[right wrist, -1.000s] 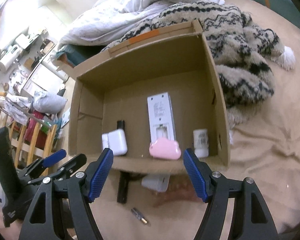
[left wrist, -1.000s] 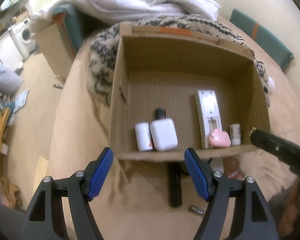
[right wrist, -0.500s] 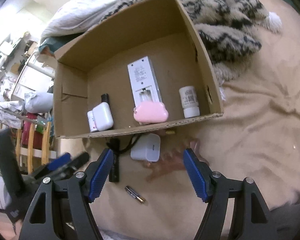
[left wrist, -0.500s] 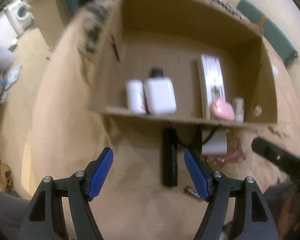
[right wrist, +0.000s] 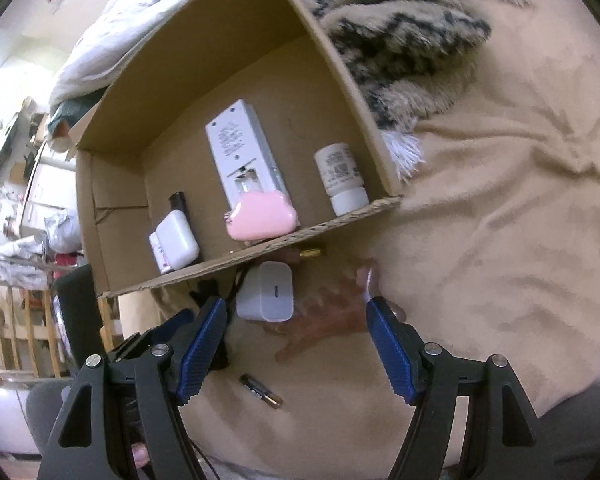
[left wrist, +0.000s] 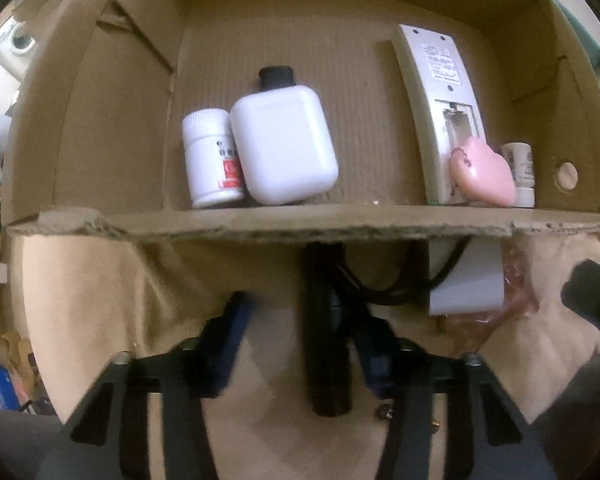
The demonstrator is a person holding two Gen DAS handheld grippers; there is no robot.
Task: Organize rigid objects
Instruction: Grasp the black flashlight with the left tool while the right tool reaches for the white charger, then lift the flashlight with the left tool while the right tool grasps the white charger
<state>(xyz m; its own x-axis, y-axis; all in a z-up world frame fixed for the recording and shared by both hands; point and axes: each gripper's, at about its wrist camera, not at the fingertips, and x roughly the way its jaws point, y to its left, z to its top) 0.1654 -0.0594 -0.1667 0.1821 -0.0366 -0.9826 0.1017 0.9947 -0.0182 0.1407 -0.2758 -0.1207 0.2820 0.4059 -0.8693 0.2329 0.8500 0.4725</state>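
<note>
Ahead of both grippers sits the cardboard box (left wrist: pixel 260 222). The left gripper (left wrist: pixel 300 352) is closing around the black cylinder (left wrist: pixel 326 344) just outside it, pads not yet pressing. The right gripper (right wrist: pixel 294 344) gapes empty, white charger (right wrist: pixel 266 292) ahead, battery (right wrist: pixel 260 390) between its fingers.

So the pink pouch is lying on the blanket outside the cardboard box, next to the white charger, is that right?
Not quite. The pink pouch lies inside the cardboard box, against the lower end of the white remote. Only the white charger lies outside on the blanket. The right wrist view shows this.
</note>
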